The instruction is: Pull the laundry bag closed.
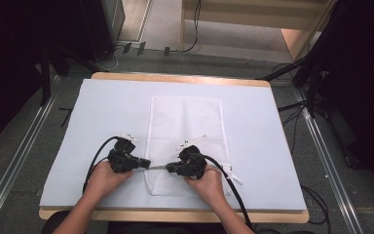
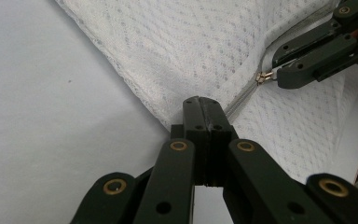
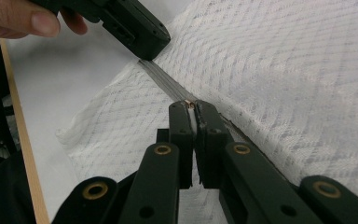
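A: Nearest the camera are your forearms, coming in at the bottom of the high view; beyond them the table (image 1: 292, 146) under its pale cover carries the white mesh laundry bag (image 1: 185, 122), lying flat at the middle with its near end between your hands.

B: And my two tools?

A: Your left gripper (image 1: 146, 165) has its jaws pressed together on the bag's corner, right at the end of the zipper (image 2: 242, 95); from the left gripper view you can see the mesh bunched against the closed tips. Your right gripper (image 1: 168, 168) is pinching the small metal zipper pull (image 2: 262, 77), jaws nearly shut around it.

B: How far along am I?

A: I judge it barely begun. The pull sits close to the corner you hold, so nearly the whole zipper run across the bag is still ahead. Whether you are opening or closing it, I cannot tell.
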Demonstrator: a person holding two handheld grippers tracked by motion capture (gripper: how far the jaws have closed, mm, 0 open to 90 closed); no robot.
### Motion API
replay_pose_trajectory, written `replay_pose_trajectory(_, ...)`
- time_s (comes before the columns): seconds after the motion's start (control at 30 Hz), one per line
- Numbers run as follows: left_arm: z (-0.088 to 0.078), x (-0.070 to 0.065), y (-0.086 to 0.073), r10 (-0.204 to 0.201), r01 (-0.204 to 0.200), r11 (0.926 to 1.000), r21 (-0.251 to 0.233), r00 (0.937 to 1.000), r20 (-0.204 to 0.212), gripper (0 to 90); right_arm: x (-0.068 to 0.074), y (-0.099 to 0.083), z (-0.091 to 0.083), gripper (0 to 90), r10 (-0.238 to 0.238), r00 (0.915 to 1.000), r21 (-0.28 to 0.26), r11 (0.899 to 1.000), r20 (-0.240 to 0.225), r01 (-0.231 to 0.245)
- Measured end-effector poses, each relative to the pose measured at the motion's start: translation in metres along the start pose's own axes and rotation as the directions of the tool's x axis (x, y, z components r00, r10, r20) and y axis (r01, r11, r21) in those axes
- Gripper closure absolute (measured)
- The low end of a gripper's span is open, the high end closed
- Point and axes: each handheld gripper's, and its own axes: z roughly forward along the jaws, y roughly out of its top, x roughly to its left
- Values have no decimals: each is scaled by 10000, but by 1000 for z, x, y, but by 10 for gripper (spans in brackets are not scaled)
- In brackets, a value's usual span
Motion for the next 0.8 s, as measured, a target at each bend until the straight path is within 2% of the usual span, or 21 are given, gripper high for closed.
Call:
replay_pose_trajectory(0.23, 0, 0, 0, 18, -18, 10000, 19, 10000, -40, 900, -1, 0, -1, 887, -34, 10000, 61, 10000, 86, 33)
replay_pose_trajectory(0.47, 0, 0, 0, 10, -10, 10000, 5, 10000, -1, 900, -9, -6, -11, 887, 291, 9994, 32, 9996, 159, -292)
replay_pose_trajectory(0.8, 0, 0, 0, 5, -5, 10000, 9, 10000, -27, 900, -11, -10, -19, 887, 307, 9993, -78, 9995, 212, -305)
